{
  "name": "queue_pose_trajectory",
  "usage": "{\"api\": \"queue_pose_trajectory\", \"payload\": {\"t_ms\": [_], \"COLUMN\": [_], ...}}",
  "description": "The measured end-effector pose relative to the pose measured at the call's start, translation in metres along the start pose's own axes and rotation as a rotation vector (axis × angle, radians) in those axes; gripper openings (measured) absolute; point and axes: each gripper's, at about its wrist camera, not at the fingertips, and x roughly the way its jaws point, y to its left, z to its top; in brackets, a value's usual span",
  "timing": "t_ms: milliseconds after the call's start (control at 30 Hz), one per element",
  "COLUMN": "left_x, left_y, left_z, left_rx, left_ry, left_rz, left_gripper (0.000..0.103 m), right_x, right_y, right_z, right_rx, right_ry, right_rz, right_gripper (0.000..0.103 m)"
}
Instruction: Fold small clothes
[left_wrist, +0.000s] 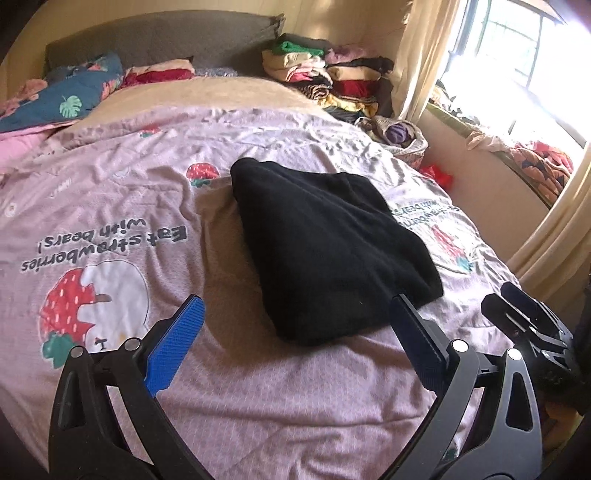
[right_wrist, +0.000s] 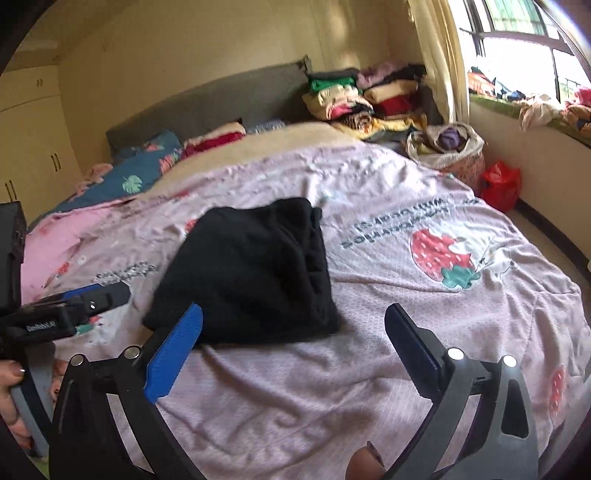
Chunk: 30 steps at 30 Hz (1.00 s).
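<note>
On the pink bedspread (left_wrist: 258, 387), left gripper (left_wrist: 295, 306) and right gripper (right_wrist: 293, 314) gape wide, empty, near the folded black garment (left_wrist: 325, 251).

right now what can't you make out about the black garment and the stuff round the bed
- Black garment: what kind of clothing it is; both views show only a dark folded bundle with no detail.
- Its underside: hidden against the pink bedspread.
- Clothes pile by the headboard: single items too small and bunched.
- Red bag on the floor: its contents are closed in.
- Window ledge: washed out by glare.
</note>
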Motion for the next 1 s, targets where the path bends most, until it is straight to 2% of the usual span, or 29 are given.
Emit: {"api": "queue_pose_trajectory", "payload": {"t_ms": [133, 333, 533, 900, 1000], "left_x": [-0.014, -0.034, -0.047, -0.05, -0.048], "left_y": [-0.001, 0.002, 0.006, 0.019, 0.021], "left_z": [-0.006, -0.018, -0.039, -0.074, -0.078], "left_rx": [0.009, 0.014, 0.012, 0.006, -0.002], "left_ry": [-0.024, -0.069, -0.069, -0.045, -0.026], "left_rz": [-0.001, 0.018, 0.016, 0.056, 0.056], "left_gripper": [0.094, 0.094, 0.094, 0.094, 0.094], "right_x": [-0.02, -0.04, -0.056, -0.053, -0.042], "right_y": [0.013, 0.026, 0.035, 0.049, 0.053], "right_z": [0.0, -0.004, -0.02, -0.054, -0.056], "right_rx": [-0.021, -0.052, -0.069, -0.102, -0.119], "right_ry": [-0.048, -0.07, -0.097, -0.061, -0.017], "right_rz": [0.006, 0.016, 0.009, -0.041, -0.076], "right_gripper": [0.098, 0.098, 0.099, 0.099, 0.099]}}
